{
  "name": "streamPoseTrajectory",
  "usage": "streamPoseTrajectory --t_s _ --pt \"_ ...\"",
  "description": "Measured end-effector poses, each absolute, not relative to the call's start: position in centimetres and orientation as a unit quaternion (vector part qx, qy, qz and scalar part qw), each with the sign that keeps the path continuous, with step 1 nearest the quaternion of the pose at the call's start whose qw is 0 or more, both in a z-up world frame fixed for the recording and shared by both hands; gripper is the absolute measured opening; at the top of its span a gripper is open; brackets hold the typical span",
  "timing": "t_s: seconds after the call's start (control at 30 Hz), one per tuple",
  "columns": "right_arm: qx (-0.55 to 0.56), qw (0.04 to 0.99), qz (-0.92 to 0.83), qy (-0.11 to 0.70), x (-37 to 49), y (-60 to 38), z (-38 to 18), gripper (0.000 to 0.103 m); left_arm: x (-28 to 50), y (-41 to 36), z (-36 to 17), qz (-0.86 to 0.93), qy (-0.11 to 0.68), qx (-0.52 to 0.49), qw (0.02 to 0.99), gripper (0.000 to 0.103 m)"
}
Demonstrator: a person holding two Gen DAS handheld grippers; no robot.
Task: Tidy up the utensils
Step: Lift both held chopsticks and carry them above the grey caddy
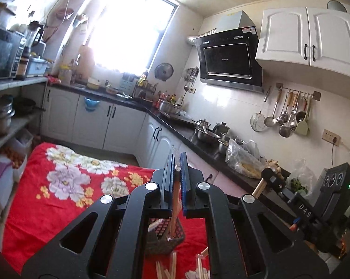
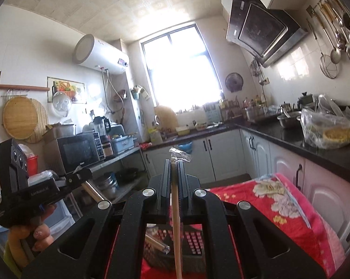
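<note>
My left gripper (image 1: 177, 160) is shut on a pair of wooden chopsticks in a clear wrapper (image 1: 175, 200). The pair hangs down toward a dark mesh basket (image 1: 162, 244) on the red floral cloth (image 1: 58, 197). Several more wrapped chopsticks (image 1: 168, 267) lie loose in front of the basket. My right gripper (image 2: 174, 164) is shut on another wrapped chopstick pair (image 2: 176, 220), lifted over the same basket (image 2: 195, 241), where a wrapped pair (image 2: 156, 244) rests inside. Both grippers point about level, side by side above the cloth.
A black countertop (image 1: 198, 144) with pots and a plastic bag (image 1: 242, 160) runs along the right over white cabinets. A shelf with a microwave (image 2: 77, 153) stands on the left. Ladles hang on the wall rail (image 1: 288, 114). A person's hand (image 2: 40, 232) holds the left gripper.
</note>
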State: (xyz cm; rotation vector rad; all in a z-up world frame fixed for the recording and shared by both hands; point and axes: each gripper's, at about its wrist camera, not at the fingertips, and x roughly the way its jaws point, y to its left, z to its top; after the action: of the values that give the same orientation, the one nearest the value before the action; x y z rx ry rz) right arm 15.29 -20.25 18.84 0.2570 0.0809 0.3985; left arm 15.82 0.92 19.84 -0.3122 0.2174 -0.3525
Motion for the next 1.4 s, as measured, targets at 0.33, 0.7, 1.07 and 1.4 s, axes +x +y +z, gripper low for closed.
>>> streamPoseTrajectory --t_s 0.33,0.7,1.07,1.4 --pt "0.115 0.974 0.193 0.004 18.0 -19.1 18.8 0.005 18.5 0.0 19.4 -0.14 0.099 -0.131 0.976 0.002" --pt "0.118 0.976 0.185 0.012 20.7 -18.7 16.1 0.005 20.6 -0.9 16.4 -0.126 0.109 -0.12 0.979 0.002" --pt "0.125 0.974 0.188 0.021 22.8 -18.4 14.8 0.005 22.1 -1.9 16.7 -0.116 0.081 -0.111 0.984 0.002" --pt "0.114 0.975 0.186 0.035 24.2 -17.9 13.2 0.005 23.7 -3.1 15.3 -0.114 0.08 -0.096 0.986 0.002"
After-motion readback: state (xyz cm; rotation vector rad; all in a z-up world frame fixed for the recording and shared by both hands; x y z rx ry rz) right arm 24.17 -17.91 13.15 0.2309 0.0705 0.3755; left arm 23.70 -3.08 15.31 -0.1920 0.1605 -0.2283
